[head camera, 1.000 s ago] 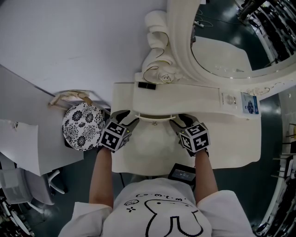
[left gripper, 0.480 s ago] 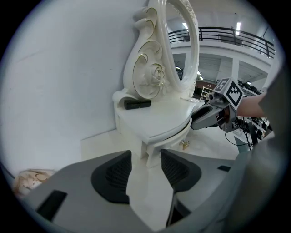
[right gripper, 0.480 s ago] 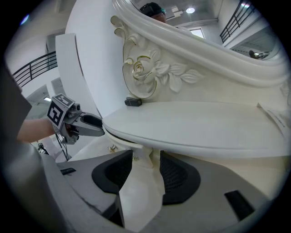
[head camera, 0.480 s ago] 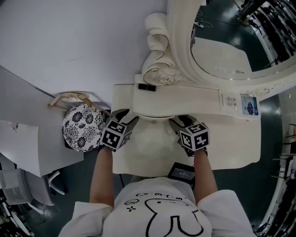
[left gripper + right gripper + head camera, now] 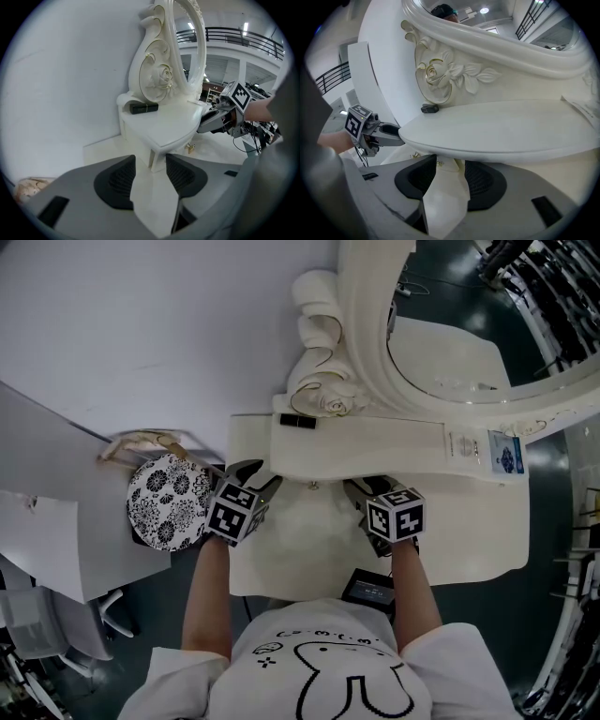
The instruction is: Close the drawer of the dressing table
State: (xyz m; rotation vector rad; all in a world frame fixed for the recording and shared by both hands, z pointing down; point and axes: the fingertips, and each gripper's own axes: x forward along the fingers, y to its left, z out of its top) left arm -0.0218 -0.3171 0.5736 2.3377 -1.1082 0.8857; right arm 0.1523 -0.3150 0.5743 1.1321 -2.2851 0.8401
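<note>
Your drawer (image 5: 314, 486) has slid back under the dressing table (image 5: 375, 442) since a second ago. Only its gold knob (image 5: 190, 148) peeks past the front edge, and the drawer looks about shut, though the top hides most of it. Both grippers sit at that front edge, 1 on each side of the knob. Your left gripper (image 5: 260, 478) has its jaws apart, gripping nothing. Your right gripper (image 5: 364, 486) is spread wide, clamped on nothing.
</note>
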